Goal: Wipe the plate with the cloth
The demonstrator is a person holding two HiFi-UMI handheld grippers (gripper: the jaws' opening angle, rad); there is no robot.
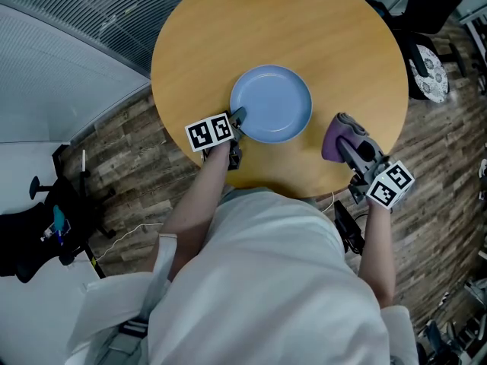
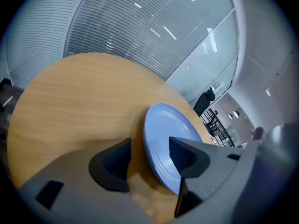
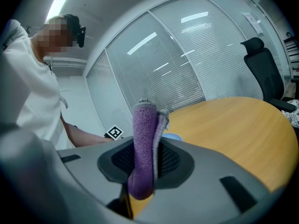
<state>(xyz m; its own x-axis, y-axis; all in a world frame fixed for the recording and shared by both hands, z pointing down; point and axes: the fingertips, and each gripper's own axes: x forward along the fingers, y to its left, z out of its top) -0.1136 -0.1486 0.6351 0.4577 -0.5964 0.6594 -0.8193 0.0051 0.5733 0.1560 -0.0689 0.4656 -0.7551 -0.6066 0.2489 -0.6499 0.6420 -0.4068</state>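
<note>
Left tongs (image 2: 149,160) stand spread wide at the near-left rim of the blue plate (image 1: 272,103). One jaw is over the plate's face and the other is outside it above the wood, and neither pad looks to be pressing on anything — so the plate lies loose, flat on the round worktop (image 1: 228,29), close to its middle. Right tongs (image 3: 145,160) are clenched on the purple cloth (image 3: 142,139), a folded wad that sticks up past the jaw tips. They hang at the worktop's near-right edge, apart from the plate. From where I stand, the main worry is the plate skating. If the cloth comes down and rubs before the left jaws close on the rim, a smooth plate on smooth wood will likely slide or spin away from the stroke. A clumsy close could also lever the rim up and tip it. And the cloth is pinched only along a narrow strip — a hard drag might pull it free, or let the bare jaw tips scrape the plate instead of the fabric.
</note>
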